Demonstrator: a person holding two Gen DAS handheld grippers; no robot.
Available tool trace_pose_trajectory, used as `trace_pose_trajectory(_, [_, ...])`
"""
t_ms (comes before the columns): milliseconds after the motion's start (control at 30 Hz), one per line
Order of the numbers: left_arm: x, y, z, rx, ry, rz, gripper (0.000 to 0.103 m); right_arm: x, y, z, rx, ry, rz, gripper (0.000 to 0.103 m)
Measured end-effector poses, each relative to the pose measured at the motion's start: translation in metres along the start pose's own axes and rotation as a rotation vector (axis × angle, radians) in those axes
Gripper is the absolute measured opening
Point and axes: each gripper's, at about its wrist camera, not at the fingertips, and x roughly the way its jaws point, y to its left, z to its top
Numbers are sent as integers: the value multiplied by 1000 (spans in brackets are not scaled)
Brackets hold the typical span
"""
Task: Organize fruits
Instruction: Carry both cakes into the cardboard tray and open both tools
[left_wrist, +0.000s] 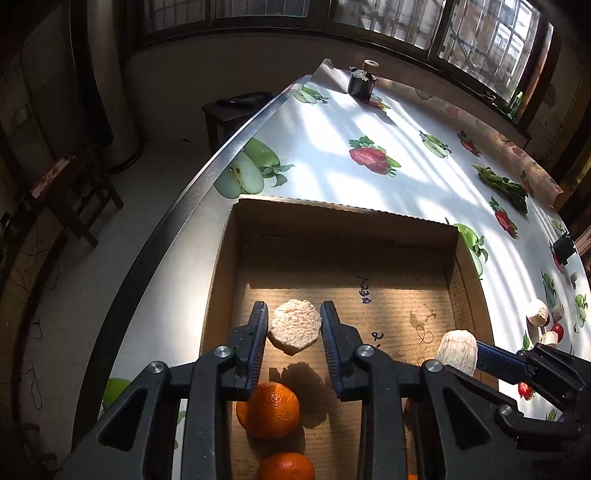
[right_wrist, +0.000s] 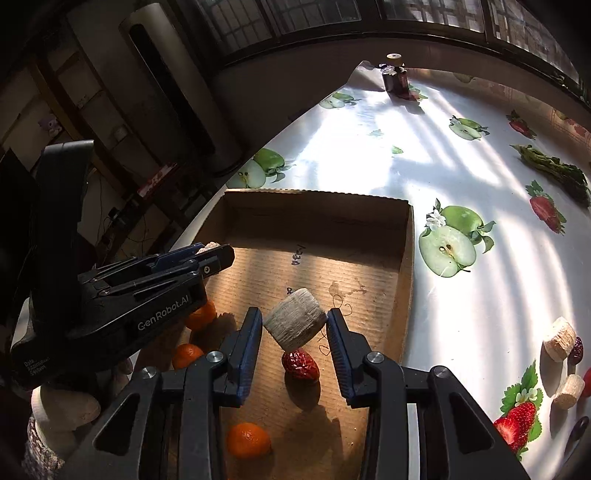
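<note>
- Your left claw (left_wrist: 294, 328) is pinching a pale fibrous chunk (left_wrist: 294, 326) between half-spread fingers, above the cardboard box (left_wrist: 343, 236) at the surface's near left edge.
- Your right claw (right_wrist: 294, 332) is gripping a striped beige chunk (right_wrist: 295, 324) over a red date (right_wrist: 300, 365).
- Oranges (left_wrist: 268, 409) are lying along the box's left wall.

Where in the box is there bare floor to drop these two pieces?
The far half of the box, up to the back wall and past the ink marks, is bare. The near end is crowded: oranges along the left wall and a red date under the right gripper.
</note>
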Motion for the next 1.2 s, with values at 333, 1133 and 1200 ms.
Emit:
trace_pose_trajectory(333, [20, 4, -1, -27, 41, 12, 29, 30, -6, -1, 8, 52, -24, 40])
trace_pose_trajectory(1133, [-119, -29, -71, -49, -196, -70, 64, -75, -50, -80, 141, -87, 18, 44])
trace_pose_trajectory(1200, [-128, -39, -85, -54, -214, -71, 64, -83, -56, -94, 162, -90, 22, 44])
